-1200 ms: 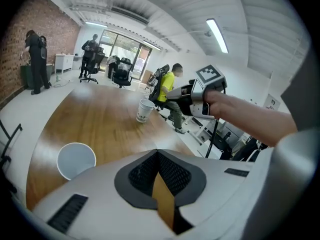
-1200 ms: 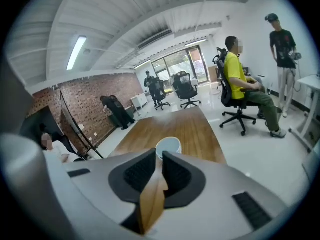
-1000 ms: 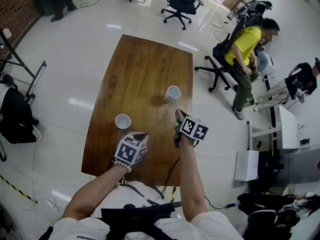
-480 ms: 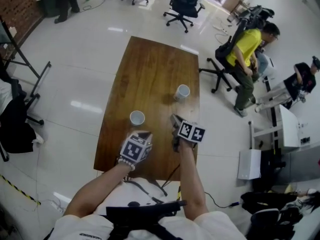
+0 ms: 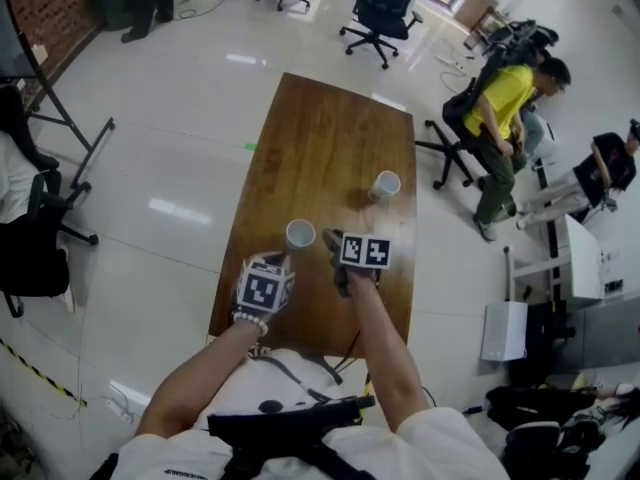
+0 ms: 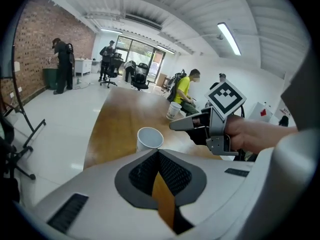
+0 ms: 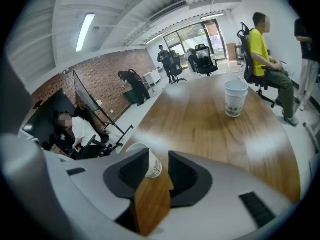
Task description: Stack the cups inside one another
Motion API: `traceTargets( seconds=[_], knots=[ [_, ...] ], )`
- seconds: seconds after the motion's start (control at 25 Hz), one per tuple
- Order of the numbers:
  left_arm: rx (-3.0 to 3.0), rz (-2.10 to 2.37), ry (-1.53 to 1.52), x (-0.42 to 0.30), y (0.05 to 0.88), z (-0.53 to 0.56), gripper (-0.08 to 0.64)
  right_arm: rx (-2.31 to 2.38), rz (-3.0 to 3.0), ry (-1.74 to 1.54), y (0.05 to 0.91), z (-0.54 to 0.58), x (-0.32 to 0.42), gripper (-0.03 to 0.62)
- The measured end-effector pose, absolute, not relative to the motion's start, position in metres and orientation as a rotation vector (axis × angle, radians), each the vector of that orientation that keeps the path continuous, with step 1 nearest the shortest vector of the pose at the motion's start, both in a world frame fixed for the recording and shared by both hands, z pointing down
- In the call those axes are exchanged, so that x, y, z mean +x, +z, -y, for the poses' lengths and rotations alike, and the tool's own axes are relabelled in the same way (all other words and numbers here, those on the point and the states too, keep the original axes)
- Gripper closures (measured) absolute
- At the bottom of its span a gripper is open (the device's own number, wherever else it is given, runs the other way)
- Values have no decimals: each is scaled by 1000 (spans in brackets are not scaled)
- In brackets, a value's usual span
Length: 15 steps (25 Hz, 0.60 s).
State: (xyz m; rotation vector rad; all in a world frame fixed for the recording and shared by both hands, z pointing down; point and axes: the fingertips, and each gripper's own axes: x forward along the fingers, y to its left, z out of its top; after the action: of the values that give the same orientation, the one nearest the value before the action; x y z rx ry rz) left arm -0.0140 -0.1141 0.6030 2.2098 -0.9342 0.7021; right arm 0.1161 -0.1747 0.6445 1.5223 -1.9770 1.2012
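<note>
Two white paper cups stand upright on the wooden table (image 5: 320,138). The near cup (image 5: 300,234) (image 6: 149,139) is by the table's left edge. The far cup (image 5: 384,185) (image 6: 173,110) (image 7: 235,98) is near the right edge. My left gripper (image 5: 278,261) (image 6: 157,154) sits just short of the near cup, its pads meeting at the tips, holding nothing. My right gripper (image 5: 331,240) (image 7: 159,164) (image 6: 182,125) is close beside that cup on its right. Its jaws are opening, with nothing between the pads. The near cup (image 7: 152,166) shows just ahead, partly behind the left pad.
A person in a yellow shirt (image 5: 500,108) sits on a chair just right of the table. Office chairs (image 5: 385,8) stand beyond the far end. A black stand (image 5: 60,138) is on the floor to the left, a white box (image 5: 503,330) to the right.
Both grippers have moved forward over the table and now flank the near cup. Neither cup has shifted on the table.
</note>
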Motion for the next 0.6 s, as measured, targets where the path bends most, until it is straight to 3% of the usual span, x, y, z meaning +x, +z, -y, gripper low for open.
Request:
traceTargets(
  seconds=[0.6],
  knots=[
    [2111, 1026, 562, -41, 597, 138, 563, 1418, 1904, 1167, 677, 186, 85, 480]
  ],
)
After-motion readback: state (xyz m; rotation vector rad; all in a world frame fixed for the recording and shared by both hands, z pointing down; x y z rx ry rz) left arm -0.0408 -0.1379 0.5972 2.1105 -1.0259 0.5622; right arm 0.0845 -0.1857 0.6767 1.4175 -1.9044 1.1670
